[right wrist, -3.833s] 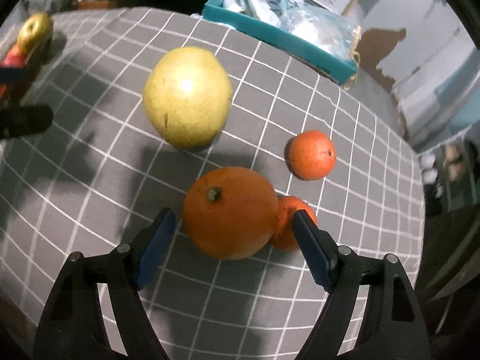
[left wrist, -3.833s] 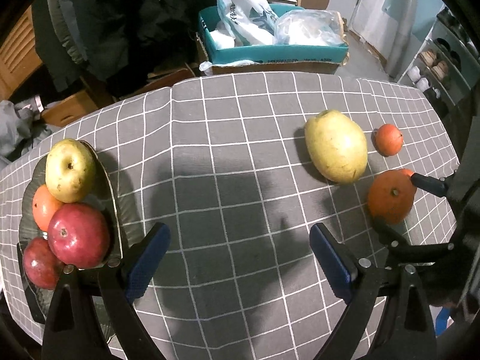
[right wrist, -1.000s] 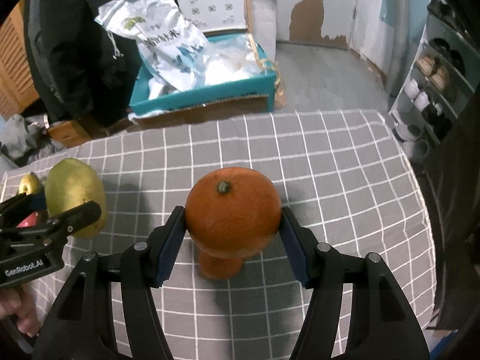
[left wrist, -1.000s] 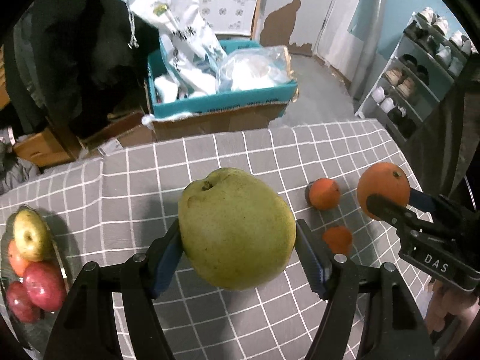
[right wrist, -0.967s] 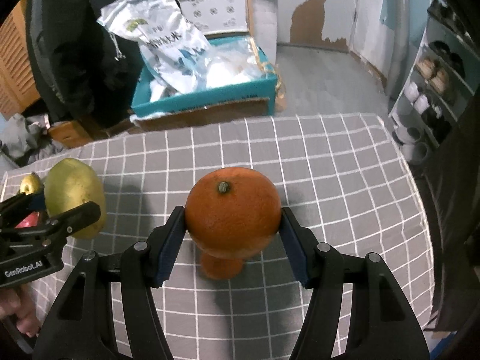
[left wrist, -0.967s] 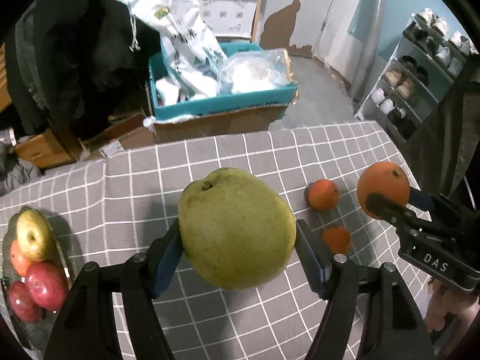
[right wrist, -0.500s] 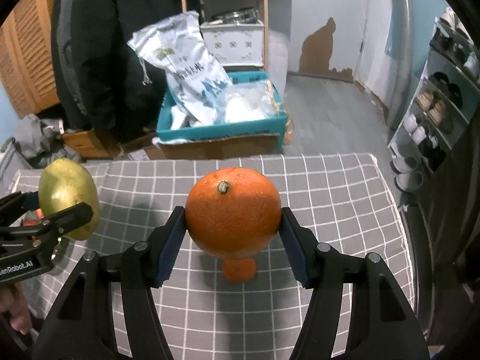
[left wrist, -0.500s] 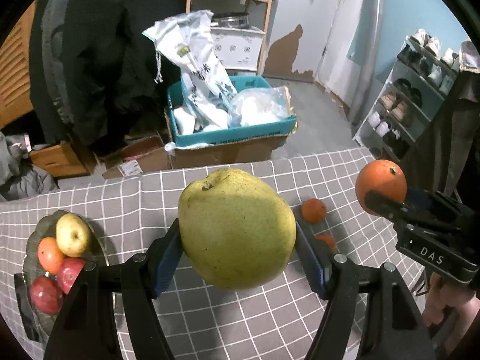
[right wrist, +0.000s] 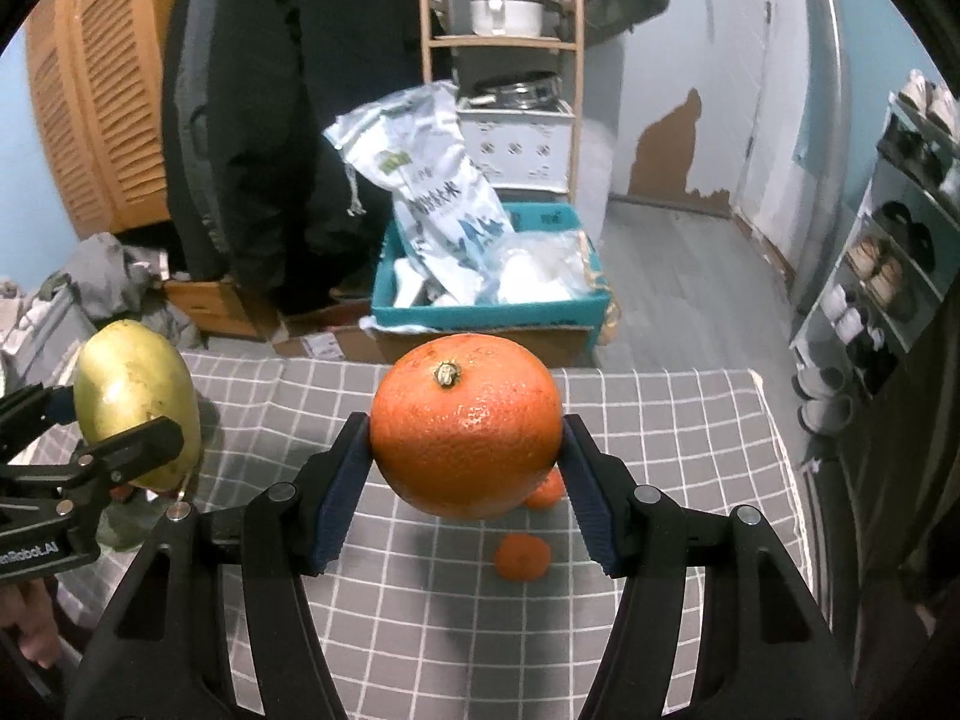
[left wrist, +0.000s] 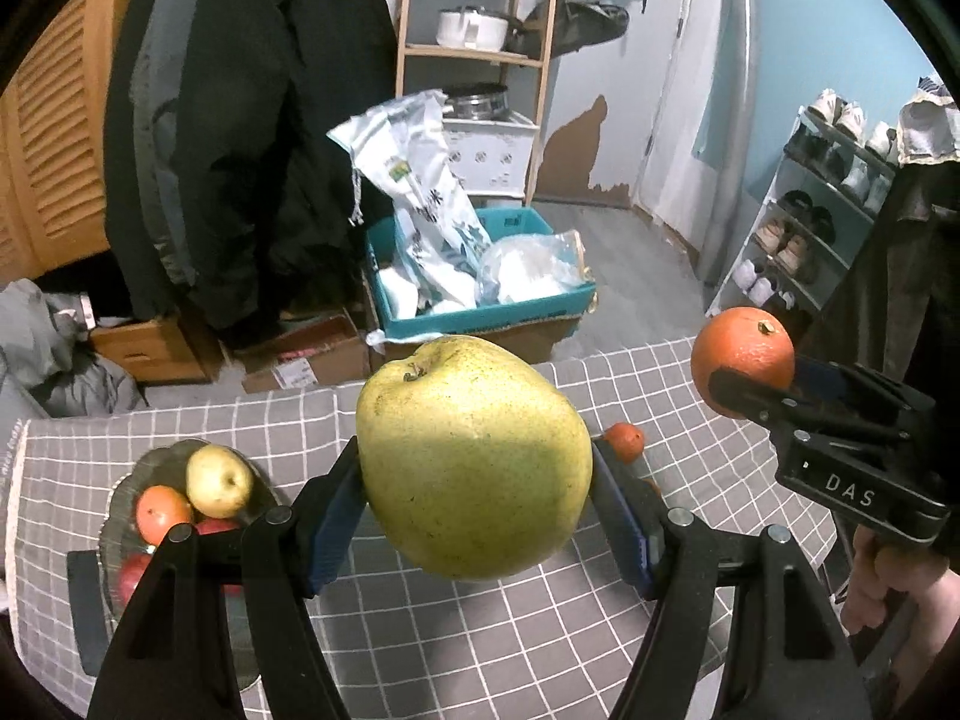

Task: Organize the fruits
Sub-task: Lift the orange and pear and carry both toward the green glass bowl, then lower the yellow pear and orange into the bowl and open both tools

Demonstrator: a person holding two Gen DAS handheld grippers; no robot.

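Both grippers are held above the table [left wrist: 456, 648], tilted downward toward its grey checked cloth, each with a fruit off the surface. The left gripper [left wrist: 474, 504] is clamped on a large yellow-green pear [left wrist: 474, 456], its blue pads pressing the fruit's two flanks; the pear sits with its stem end up and slightly away from the camera, its long axis running roughly upright between the fingers. The right gripper [right wrist: 468, 468] is clamped on a big orange [right wrist: 467, 425], pads on either side, with the stem scar facing up and toward the camera. In the left view the right gripper shows at the right edge, a hand [left wrist: 894, 588] below it; in the right view the left gripper shows at the left edge with the pear. Two small tangerines [right wrist: 522, 557] lie on the cloth under the orange. A glass bowl [left wrist: 120, 498] at the table's left end holds a small pear, an orange and red apples.
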